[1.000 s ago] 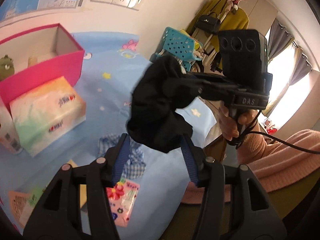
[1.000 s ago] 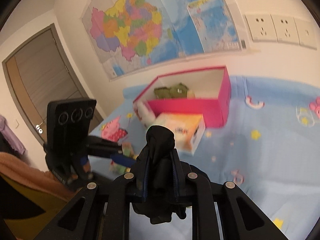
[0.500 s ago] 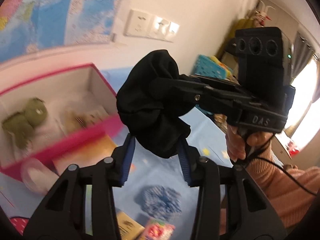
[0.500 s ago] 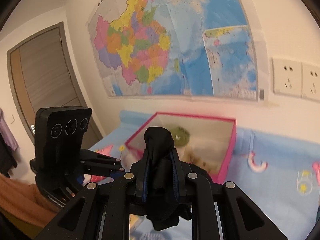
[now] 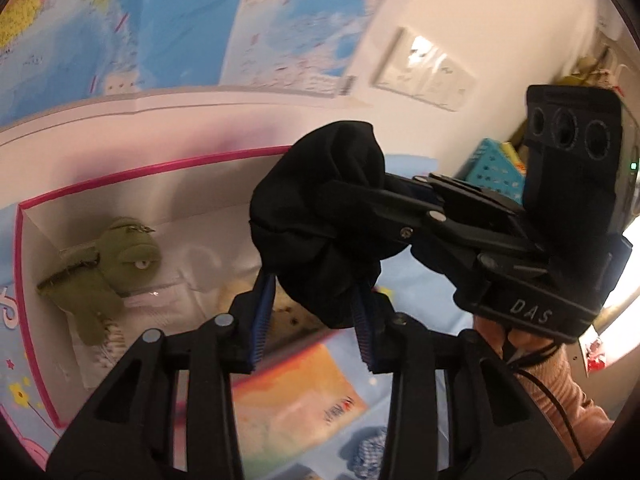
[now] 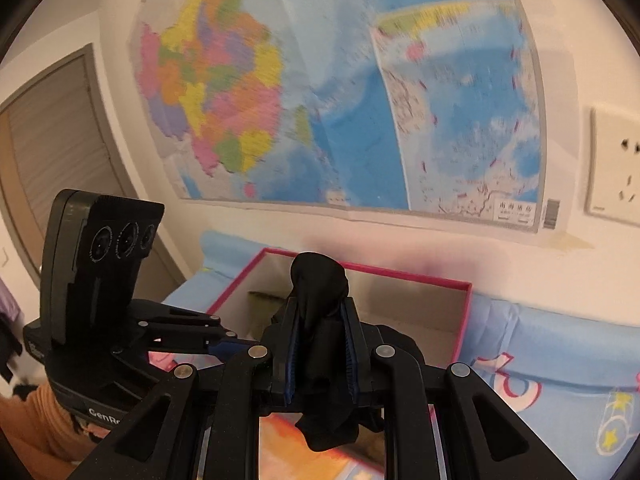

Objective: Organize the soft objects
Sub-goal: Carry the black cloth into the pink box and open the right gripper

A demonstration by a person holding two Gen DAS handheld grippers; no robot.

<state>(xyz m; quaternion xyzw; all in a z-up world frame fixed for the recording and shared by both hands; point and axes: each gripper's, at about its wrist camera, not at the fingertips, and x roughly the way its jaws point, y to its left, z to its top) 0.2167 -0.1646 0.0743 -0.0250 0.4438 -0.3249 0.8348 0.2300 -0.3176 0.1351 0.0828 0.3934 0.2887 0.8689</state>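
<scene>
Pinching the black cloth bundle [image 6: 320,320] aloft, the right gripper [image 6: 320,356] hangs just short of the pink box's near wall [image 6: 460,328], box lying ahead-below; left gripper [image 5: 312,320] spread beneath the bundle.

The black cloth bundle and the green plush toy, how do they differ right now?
The black cloth bundle is a plain crumpled wad; the green plush toy has a face with an eye. The bundle is held up, clamped in the right hand-held gripper; the toy lies inside the pink box. Both are soft.
</scene>
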